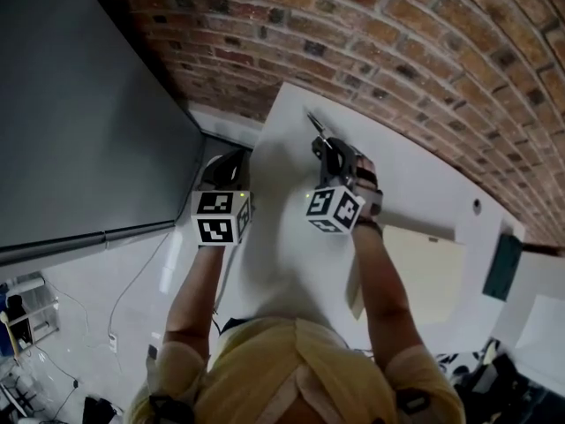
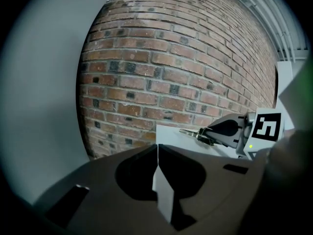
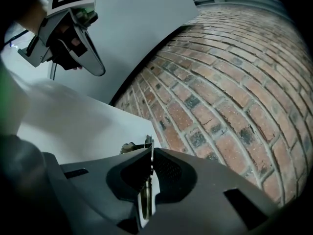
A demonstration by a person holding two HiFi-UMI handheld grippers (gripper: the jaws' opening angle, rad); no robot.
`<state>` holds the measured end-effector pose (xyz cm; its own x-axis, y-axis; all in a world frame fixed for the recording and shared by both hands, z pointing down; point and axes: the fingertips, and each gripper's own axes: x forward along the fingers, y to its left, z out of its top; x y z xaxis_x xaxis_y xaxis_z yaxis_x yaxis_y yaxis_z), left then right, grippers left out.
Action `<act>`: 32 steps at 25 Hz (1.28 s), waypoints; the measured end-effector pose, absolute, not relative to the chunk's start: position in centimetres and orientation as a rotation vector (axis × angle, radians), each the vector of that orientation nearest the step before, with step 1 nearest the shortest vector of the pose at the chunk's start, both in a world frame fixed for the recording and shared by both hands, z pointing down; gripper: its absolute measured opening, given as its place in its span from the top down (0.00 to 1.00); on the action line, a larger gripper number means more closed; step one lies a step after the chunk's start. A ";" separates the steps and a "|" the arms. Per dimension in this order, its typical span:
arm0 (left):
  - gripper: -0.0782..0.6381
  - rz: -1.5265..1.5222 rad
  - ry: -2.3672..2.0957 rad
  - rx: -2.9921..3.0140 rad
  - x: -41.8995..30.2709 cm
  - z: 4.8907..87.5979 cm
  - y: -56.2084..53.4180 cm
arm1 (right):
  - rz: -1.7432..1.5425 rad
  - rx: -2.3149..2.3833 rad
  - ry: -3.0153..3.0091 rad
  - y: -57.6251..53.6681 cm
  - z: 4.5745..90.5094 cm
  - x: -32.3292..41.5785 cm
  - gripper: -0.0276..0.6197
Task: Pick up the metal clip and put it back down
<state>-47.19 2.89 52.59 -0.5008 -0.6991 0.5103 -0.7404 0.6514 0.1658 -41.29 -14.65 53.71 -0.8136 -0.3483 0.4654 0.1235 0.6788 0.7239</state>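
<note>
The metal clip [image 3: 133, 146] is thin and silver. My right gripper [image 3: 150, 151] is shut on it, and its end sticks out past the jaw tips over the far corner of the white table [image 3: 73, 121]. From the head view the clip [image 1: 315, 124] points toward the brick wall ahead of the right gripper [image 1: 320, 141]. In the left gripper view the same clip [image 2: 192, 131] juts from the right gripper [image 2: 209, 133] at the right. My left gripper [image 2: 157, 148] is shut with nothing between its jaws. It hovers beyond the table's left edge, beside the right one [image 1: 237, 155].
A brick wall [image 1: 397, 51] runs close behind the table's far edge. A large grey panel [image 1: 79, 104] stands to the left. A beige sheet [image 1: 424, 272] lies on the table at the right. Cables trail on the pale floor [image 1: 132, 290] at the lower left.
</note>
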 end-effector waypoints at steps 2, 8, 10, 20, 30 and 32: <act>0.88 0.102 -2.327 1.112 -47.5 52.9 2.7 | -1.057 0.165 -2.299 -14.5 54.1 -41.5 0.95; 0.88 0.104 -2.327 1.088 -48.0 53.8 2.8 | -1.104 0.151 -2.282 -14.2 55.1 -42.1 0.94; 0.88 0.105 -2.330 1.081 -48.1 53.9 2.9 | -1.106 0.156 -2.278 -14.3 55.3 -42.1 0.94; 0.88 0.069 -2.330 1.068 -48.4 54.0 3.6 | -1.104 0.110 -2.269 -13.2 56.6 -42.2 0.94; 0.88 0.071 -2.340 1.073 -47.9 53.5 4.5 | -1.005 0.105 -2.283 -12.6 56.5 -41.6 0.80; 0.88 0.071 -2.343 1.076 -47.6 53.3 4.8 | -0.981 0.115 -2.293 -12.4 56.1 -41.2 0.80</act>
<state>-47.56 4.78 53.27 -0.5248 -0.6846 0.5059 -0.7141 0.6775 0.1761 -41.21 -12.39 56.14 -0.7955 -0.3123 0.5193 0.1601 0.7182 0.6772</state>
